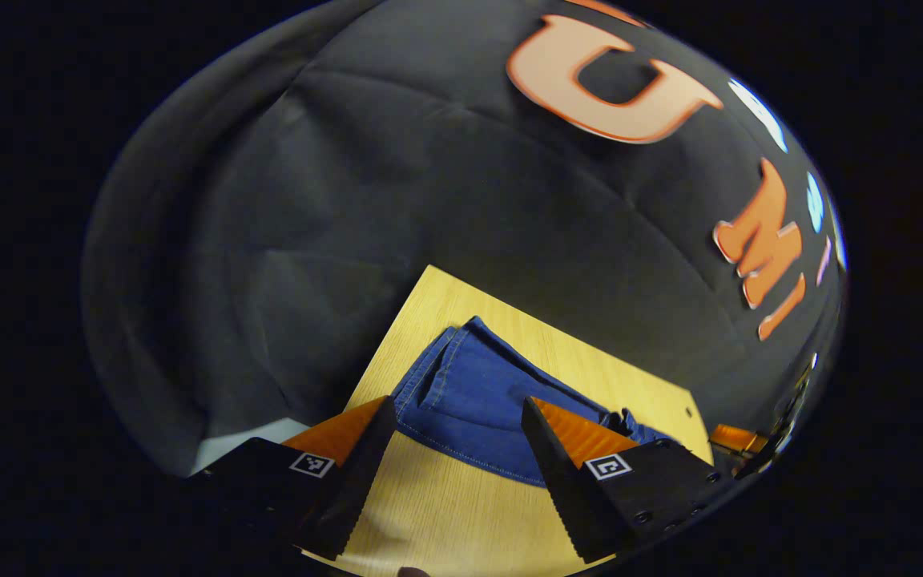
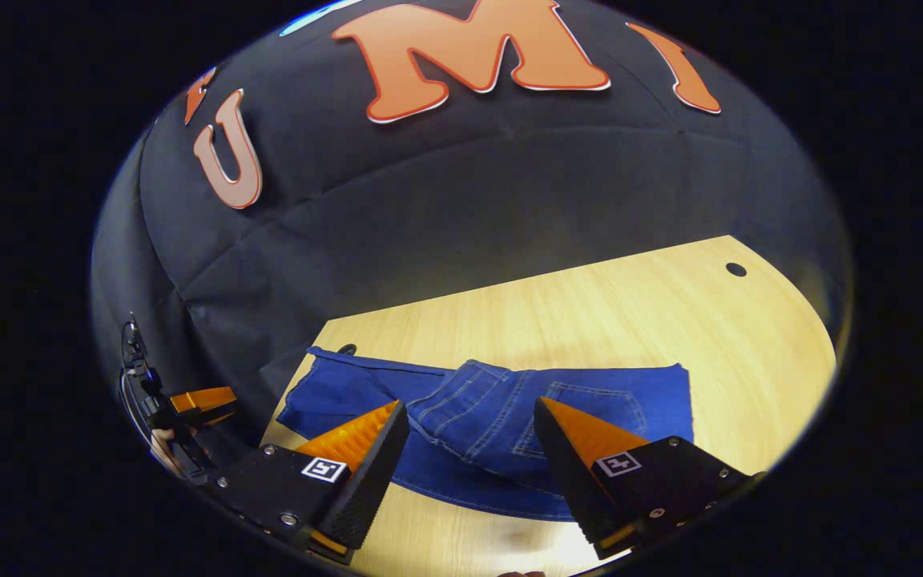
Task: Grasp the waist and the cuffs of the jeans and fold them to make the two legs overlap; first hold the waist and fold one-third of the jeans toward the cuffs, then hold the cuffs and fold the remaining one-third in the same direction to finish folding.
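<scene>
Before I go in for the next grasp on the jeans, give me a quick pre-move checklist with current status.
1. Left gripper open, nothing between its fingers: ok.
2. Right gripper open, nothing between its fingers: ok.
3. Jeans lying on the wooden table, inside its edges: ok.
4. Legs overlapped: cannot tell; the denim lies in a compact layered pile with a back pocket facing up.
5. Thirds folds finished: cannot tell from these angles.
6. Grippers apart from each other: ok; the left one sits far off at the left edge of the right gripper view.
</scene>
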Action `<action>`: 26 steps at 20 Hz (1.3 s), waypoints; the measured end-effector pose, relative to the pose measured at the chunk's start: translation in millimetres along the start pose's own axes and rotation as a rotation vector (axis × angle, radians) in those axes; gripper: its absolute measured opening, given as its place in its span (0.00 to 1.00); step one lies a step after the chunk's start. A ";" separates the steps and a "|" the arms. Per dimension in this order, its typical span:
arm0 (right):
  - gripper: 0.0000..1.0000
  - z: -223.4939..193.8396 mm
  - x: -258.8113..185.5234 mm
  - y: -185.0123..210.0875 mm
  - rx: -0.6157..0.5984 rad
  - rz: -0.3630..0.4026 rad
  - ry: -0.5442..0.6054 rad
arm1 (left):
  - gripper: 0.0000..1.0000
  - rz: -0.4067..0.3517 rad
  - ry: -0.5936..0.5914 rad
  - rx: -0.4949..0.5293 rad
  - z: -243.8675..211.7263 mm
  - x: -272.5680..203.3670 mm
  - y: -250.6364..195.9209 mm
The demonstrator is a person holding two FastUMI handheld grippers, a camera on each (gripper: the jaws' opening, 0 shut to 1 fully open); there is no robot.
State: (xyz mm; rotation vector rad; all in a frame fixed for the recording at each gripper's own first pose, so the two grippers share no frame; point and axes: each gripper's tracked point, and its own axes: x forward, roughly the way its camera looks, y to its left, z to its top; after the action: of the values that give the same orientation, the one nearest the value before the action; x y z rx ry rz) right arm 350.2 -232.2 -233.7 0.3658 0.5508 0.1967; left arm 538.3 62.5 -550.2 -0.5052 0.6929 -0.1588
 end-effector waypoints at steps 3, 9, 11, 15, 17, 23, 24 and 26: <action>0.97 0.8 -6.4 -18.2 0.043 -0.010 0.004 | 0.98 0.000 0.081 -0.153 -1.2 0.8 24.1; 0.97 -19.1 -9.8 -53.3 0.099 -0.063 0.050 | 0.98 0.022 0.141 -0.322 -18.7 23.9 37.3; 0.98 -24.7 -10.3 -61.5 0.121 -0.073 0.063 | 0.98 0.002 0.170 -0.367 -28.4 27.9 28.6; 0.98 -22.5 -13.4 -68.1 0.150 -0.072 0.059 | 0.98 -0.011 0.130 -0.404 -29.3 56.4 5.1; 0.98 -20.8 -15.0 -68.7 0.163 -0.070 0.056 | 0.97 -0.029 0.097 -0.432 -26.2 72.6 -9.2; 0.98 -24.2 -20.6 -77.9 0.182 -0.079 0.069 | 0.27 0.085 0.045 -0.348 -28.4 122.0 -1.9; 0.98 -27.1 -22.5 -80.5 0.175 -0.086 0.071 | 0.05 0.104 0.038 -0.322 -29.4 128.3 -0.2; 0.97 -31.3 -25.0 -85.8 0.174 -0.090 0.076 | 0.05 0.101 0.042 -0.292 -28.9 112.8 -5.2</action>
State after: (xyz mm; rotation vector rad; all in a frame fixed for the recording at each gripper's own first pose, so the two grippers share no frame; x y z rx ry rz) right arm 319.6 -308.9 -280.0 0.5031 0.6605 0.0763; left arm 605.9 12.3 -630.9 -0.7463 0.7854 0.0277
